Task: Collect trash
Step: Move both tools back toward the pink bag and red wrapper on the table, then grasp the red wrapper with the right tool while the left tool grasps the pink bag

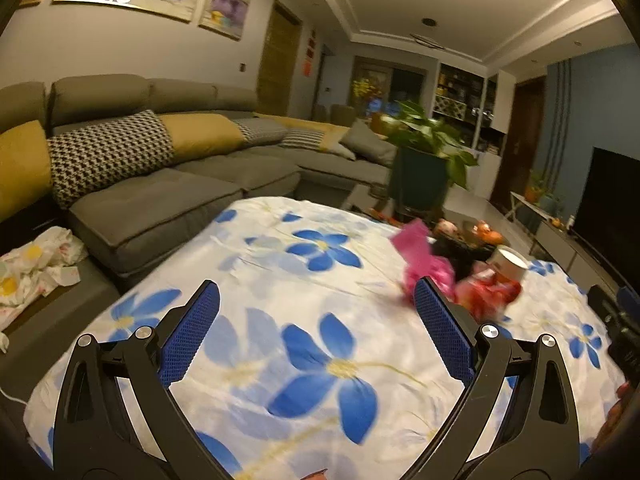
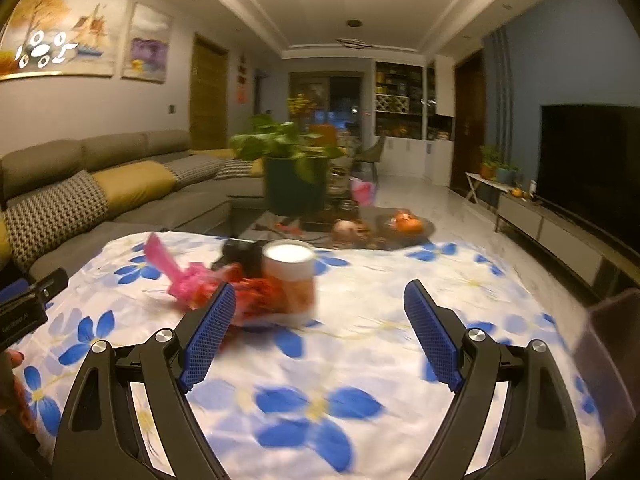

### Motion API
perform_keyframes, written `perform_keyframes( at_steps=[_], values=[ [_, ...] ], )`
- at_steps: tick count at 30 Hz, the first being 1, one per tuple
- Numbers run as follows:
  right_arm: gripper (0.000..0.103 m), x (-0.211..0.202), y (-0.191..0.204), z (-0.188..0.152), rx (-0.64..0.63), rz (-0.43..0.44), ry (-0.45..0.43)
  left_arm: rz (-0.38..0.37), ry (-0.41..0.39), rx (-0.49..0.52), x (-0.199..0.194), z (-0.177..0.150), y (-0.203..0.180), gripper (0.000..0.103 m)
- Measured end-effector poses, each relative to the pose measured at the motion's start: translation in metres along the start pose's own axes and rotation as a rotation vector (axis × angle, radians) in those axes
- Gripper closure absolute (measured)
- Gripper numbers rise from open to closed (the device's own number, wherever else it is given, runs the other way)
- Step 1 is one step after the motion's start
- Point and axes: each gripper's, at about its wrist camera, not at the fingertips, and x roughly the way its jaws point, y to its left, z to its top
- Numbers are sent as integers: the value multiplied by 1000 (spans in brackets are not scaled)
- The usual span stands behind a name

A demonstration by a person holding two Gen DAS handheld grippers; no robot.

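Observation:
On a table under a white cloth with blue flowers (image 1: 280,280) (image 2: 400,280) lies a small heap of trash: a crumpled pink wrapper (image 1: 422,262) (image 2: 180,280), a red wrapper (image 1: 490,296) (image 2: 268,300), a paper cup (image 1: 508,266) (image 2: 290,268) and something black (image 2: 240,254) behind them. My left gripper (image 1: 316,300) is open, with nothing between its fingers; the heap lies ahead to its right, past the right fingertip. My right gripper (image 2: 320,300) is open and empty too, with the cup and red wrapper just beyond its left finger (image 2: 212,328).
A grey sofa (image 1: 160,200) with yellow and houndstooth cushions runs along the left. Beyond the cloth, a dark glass table carries a potted plant (image 2: 292,176) and fruit (image 2: 408,220). A TV (image 2: 592,168) stands on the right. A crumpled cloth (image 1: 36,268) lies on the sofa.

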Motion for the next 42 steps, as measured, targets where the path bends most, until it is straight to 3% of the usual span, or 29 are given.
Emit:
perform_keyframes(
  at_steps=[12,21,30,32,33,42],
  values=[
    [23,60,48,3,-52,73,44,18,14,-38,30,7,16,7],
    [32,95,53,-6,-67,83,163,-13,20,-2,37,12,6,7],
    [66,94,59,-14,-120,138,212,-66,37,34,44,14,-12,7],
    [80,93,57,-15,-116,153,214,-87,44,35,46,13,-14,7],
    [101,92,56,-15,-114,153,214,-92,48,34,47,13,-15,7],
    [100,68,27,-11,-49,179,157,-121,58,48,51,11,-25,7]
  ],
)
